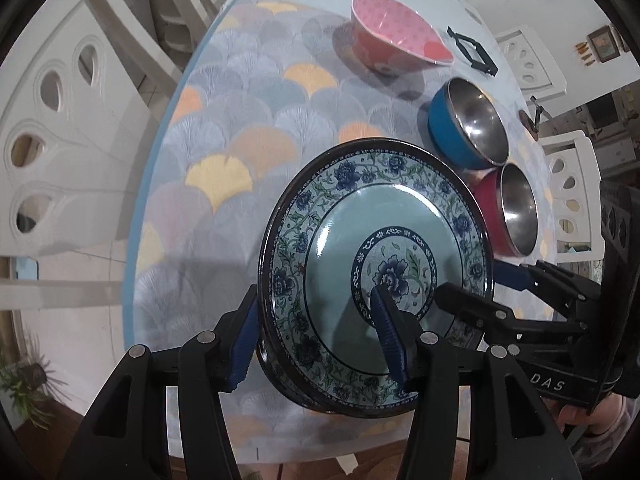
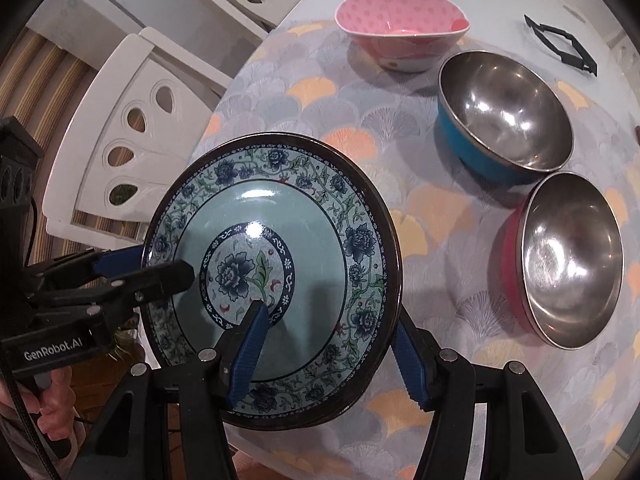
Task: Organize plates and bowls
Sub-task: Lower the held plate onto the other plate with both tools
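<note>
A stack of teal plates with blue flower rims (image 1: 400,208) (image 2: 280,208) is held between both grippers over the table's near edge. My left gripper (image 1: 316,344) (image 2: 148,268) is shut on the stack's left rim, one pad inside the top plate and one under the edge. Across from it, my right gripper (image 2: 328,360) (image 1: 480,286) clamps the right rim the same way. Beyond the plates stand a pink dotted bowl (image 1: 396,32) (image 2: 400,28), a blue steel-lined bowl (image 1: 468,128) (image 2: 504,116) and a red steel-lined bowl (image 1: 512,212) (image 2: 568,264). Whether the stack touches the cloth I cannot tell.
The round table (image 1: 240,120) wears a fan-patterned cloth. A small black frame (image 1: 472,52) (image 2: 560,44) lies past the bowls. White chairs (image 1: 52,140) (image 2: 132,132) stand close around the table's edge. A person's hand (image 2: 52,408) grips the left tool.
</note>
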`<move>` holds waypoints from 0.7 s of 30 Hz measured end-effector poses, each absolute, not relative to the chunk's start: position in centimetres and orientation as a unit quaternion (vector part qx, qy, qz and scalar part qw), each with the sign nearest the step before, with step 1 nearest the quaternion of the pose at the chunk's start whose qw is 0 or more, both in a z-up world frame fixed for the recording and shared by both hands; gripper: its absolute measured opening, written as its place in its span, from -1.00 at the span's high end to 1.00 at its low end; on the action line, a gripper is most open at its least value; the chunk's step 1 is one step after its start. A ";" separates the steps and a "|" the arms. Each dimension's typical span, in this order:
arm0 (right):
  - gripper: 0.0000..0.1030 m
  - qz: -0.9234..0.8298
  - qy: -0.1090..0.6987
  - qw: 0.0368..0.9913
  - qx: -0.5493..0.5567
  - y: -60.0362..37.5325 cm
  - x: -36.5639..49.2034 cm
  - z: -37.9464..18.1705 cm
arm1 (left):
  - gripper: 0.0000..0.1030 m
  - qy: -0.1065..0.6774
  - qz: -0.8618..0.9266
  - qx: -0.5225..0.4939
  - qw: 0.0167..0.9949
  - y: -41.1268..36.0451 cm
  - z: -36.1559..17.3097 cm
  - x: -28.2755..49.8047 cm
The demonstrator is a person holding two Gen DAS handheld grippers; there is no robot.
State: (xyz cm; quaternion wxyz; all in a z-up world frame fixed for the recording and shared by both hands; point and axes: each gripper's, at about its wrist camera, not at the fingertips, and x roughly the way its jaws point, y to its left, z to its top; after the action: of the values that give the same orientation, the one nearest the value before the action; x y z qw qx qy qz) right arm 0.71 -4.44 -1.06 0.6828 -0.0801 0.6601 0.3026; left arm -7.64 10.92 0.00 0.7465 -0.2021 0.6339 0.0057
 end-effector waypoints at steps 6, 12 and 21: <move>-0.16 0.304 0.666 0.675 -0.089 -4.7 -0.3 -1.7 | 0.02 0.642 0.007 -0.208 0.738 10.6 -0.9 -8.8; -0.16 0.305 0.674 0.666 -0.098 -4.7 -1.0 -2.5 | 0.02 0.648 0.009 -0.210 0.732 10.2 -1.5 -9.7; -0.17 0.306 0.682 0.655 -0.109 -4.5 -1.8 -3.4 | 0.02 0.659 0.015 -0.203 0.725 9.4 -2.4 -10.4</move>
State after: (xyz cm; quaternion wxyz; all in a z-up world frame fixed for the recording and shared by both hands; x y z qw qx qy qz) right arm -1.79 -4.49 -3.36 0.6553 -0.1094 0.6819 0.3060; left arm -10.38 9.45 -2.41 0.7245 -0.2029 0.6585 0.0153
